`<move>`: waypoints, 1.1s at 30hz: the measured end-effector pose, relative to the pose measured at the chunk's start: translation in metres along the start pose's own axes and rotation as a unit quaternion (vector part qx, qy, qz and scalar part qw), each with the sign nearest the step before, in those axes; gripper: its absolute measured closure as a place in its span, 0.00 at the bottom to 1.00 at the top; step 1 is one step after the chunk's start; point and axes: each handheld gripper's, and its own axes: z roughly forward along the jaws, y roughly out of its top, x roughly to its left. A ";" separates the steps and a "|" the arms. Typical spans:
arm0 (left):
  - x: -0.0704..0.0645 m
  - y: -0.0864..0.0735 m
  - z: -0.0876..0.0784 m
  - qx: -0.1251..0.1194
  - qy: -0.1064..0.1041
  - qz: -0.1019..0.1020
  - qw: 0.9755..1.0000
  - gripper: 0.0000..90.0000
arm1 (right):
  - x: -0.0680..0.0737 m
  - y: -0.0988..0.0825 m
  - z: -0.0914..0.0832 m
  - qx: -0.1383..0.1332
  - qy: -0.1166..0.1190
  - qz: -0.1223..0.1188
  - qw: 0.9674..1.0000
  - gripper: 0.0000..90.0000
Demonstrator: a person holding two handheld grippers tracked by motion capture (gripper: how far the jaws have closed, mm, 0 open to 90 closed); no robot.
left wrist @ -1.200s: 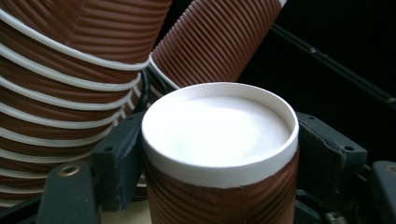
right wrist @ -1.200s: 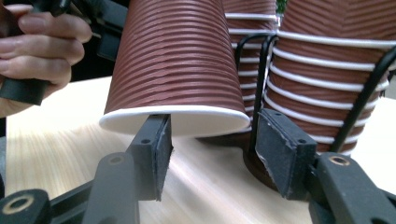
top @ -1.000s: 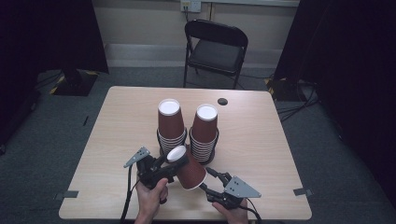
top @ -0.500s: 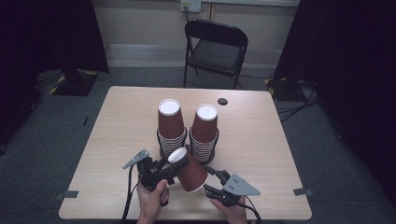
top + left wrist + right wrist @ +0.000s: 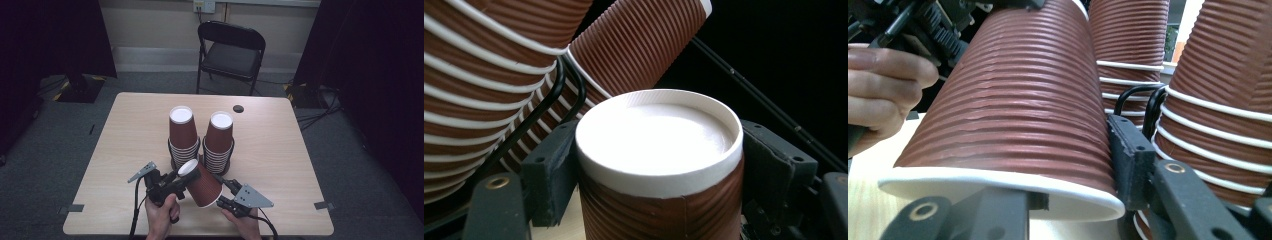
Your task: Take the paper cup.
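1. the left gripper (image 5: pixel 181 178) was closed nearly all the way on the narrow base end of a brown ribbed paper cup (image 5: pixel 201 182). in the left gripper view both black pads (image 5: pixel 551 170) pressed flat on the cup's sides just under its white bottom rim.
2. the cup was held off the table (image 5: pixel 290 145), tilted, base up toward the two cup stacks and mouth down toward the person.
3. the right gripper (image 5: pixel 226 192) sat at the cup's wide mouth end. its jaws had just been closing, with the cup between them.
4. in the right gripper view one jaw lay under the white mouth rim (image 5: pixel 998 187) and the other stood just beside the cup wall at its right. couldn't tell whether both pads actually pressed on it.
5. the left hand (image 5: pixel 161 217) wrapped the left gripper's handle; the right hand (image 5: pixel 245 227) was at the near table edge.
6. the two stacks of upturned brown cups (image 5: pixel 182 137) (image 5: pixel 218 142) stood side by side at mid-table in a black wire holder (image 5: pixel 172 162), just beyond the held cup. the tops leaned apart.
7. a small dark disc (image 5: pixel 238 108) lay near the far edge; a black folding chair (image 5: pixel 231 50) stood behind the table.
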 end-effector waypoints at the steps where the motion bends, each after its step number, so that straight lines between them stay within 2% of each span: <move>1: 0.001 -0.001 -0.001 -0.001 -0.002 -0.005 1.000 0.26 | 0.000 0.000 0.000 -0.003 -0.001 -0.003 1.000 0.75; 4: 0.005 -0.002 -0.002 0.000 -0.008 -0.014 1.000 0.25 | 0.001 0.000 0.000 -0.001 -0.003 -0.010 1.000 0.79; 8: 0.007 -0.002 -0.005 -0.003 0.006 -0.007 1.000 0.24 | 0.003 0.000 0.001 0.018 -0.002 -0.022 1.000 0.87; 11: 0.009 -0.002 -0.005 -0.006 0.008 -0.012 1.000 0.23 | 0.003 0.001 0.000 0.011 0.000 -0.021 1.000 0.92; 19: 0.006 0.002 -0.004 -0.001 0.028 0.033 0.999 0.21 | 0.003 0.001 0.000 0.021 0.004 -0.018 1.000 0.95; 26: 0.007 0.008 -0.003 -0.007 0.043 0.052 0.998 0.18 | 0.002 0.002 -0.001 0.034 0.006 -0.011 0.999 0.95; 30: 0.008 0.013 -0.005 -0.010 0.058 0.079 0.995 0.18 | -0.001 0.003 -0.001 0.051 0.001 -0.006 0.999 0.95; 33: 0.007 0.017 -0.010 -0.024 0.073 0.105 0.991 0.17 | -0.002 0.002 -0.001 0.057 0.000 0.005 0.998 0.95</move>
